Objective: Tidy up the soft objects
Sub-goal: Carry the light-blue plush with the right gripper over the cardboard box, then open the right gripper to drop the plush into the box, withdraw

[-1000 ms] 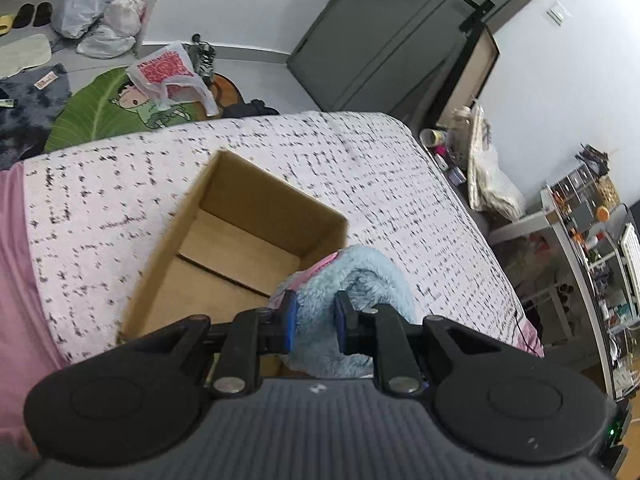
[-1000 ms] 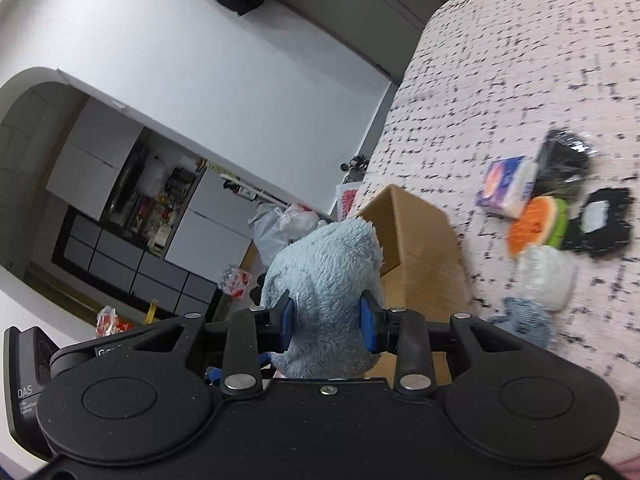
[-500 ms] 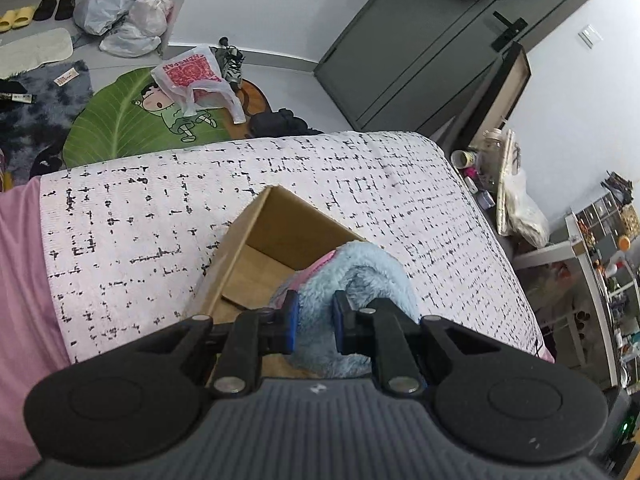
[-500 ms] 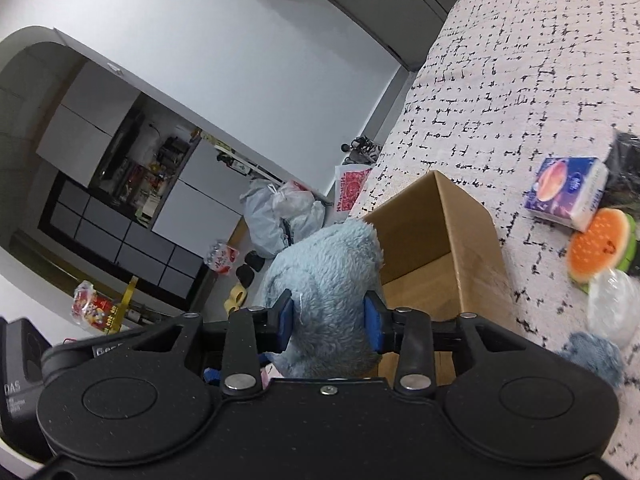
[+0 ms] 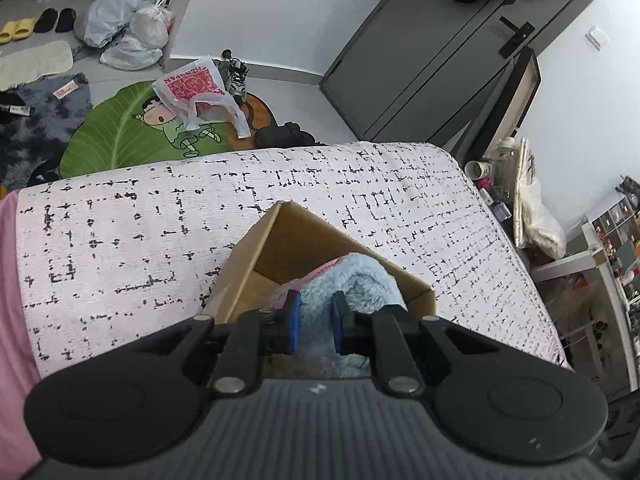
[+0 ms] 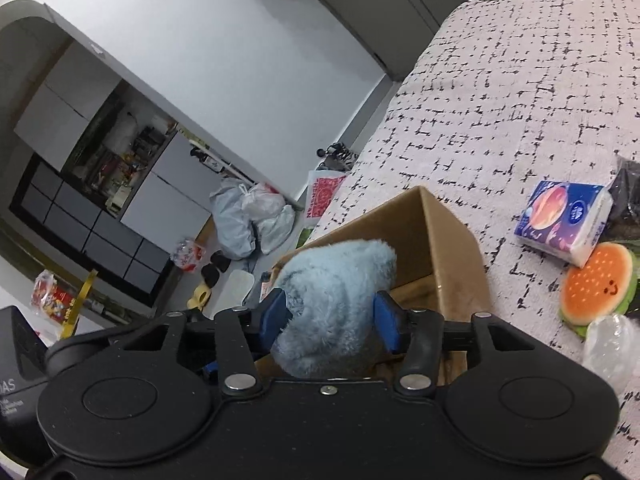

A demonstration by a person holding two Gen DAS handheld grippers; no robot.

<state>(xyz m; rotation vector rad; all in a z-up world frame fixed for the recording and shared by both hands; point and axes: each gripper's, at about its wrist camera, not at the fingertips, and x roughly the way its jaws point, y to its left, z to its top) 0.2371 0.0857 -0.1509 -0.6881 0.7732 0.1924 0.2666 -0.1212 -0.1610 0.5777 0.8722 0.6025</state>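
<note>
A fluffy light-blue plush (image 5: pixel 352 292) with a pink part is held by both grippers over an open cardboard box (image 5: pixel 280 248) on the patterned bed cover. My left gripper (image 5: pixel 314 322) is shut on the plush. My right gripper (image 6: pixel 330 316) is shut on the same plush (image 6: pixel 332 292), with the box (image 6: pixel 440 248) just behind and below it. The lower part of the plush is hidden by the grippers.
On the bed right of the box lie a tissue pack (image 6: pixel 564 220), a watermelon-shaped cushion (image 6: pixel 596 288), a clear bag (image 6: pixel 612 348) and a dark bag (image 6: pixel 628 192). Beyond the bed edge the floor holds a green leaf rug (image 5: pixel 132 132) and plastic bags (image 5: pixel 128 28).
Both grippers have moved with the plush toward the box, which now sits closer beneath it. The right gripper's fingers stand wider apart on the plush than before.
</note>
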